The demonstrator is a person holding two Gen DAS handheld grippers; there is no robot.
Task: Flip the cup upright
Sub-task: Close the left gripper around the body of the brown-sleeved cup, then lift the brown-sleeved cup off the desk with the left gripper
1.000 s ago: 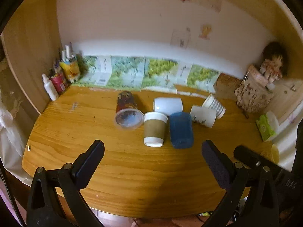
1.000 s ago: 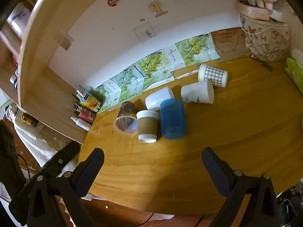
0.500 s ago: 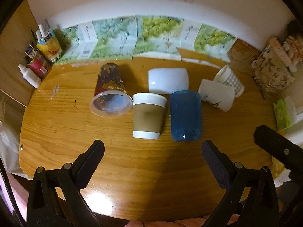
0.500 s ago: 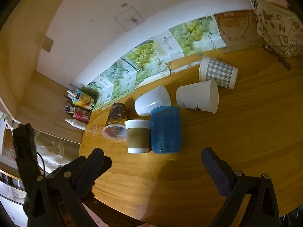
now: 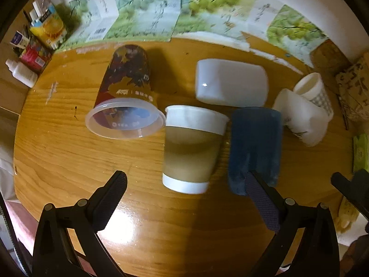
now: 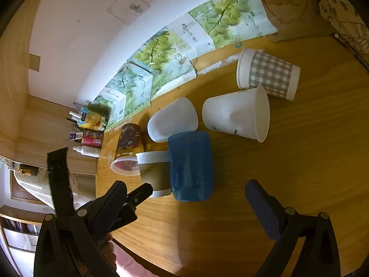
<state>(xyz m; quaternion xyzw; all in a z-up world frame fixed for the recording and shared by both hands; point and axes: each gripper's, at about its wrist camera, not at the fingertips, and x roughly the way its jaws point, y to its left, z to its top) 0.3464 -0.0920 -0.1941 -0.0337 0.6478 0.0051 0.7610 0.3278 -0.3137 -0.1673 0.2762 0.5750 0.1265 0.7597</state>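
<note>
Progress: nothing flipped yet; we judge the task barely begun.
Cup: brown-sleeved cup (image 5: 192, 147) lies on its side on the surface (image 5: 69, 157), between the patterned cup (image 5: 125, 92) and blue cup (image 5: 254, 147).
Left tongs (image 5: 184, 202): apart, empty, near it.
Right tongs (image 6: 185, 204): apart, empty.
Left: grasp, stand upright.

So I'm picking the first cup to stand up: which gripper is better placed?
Probably the left gripper: open, lined up on the brown cup. The right gripper is open too, nearest the blue cup.
</note>
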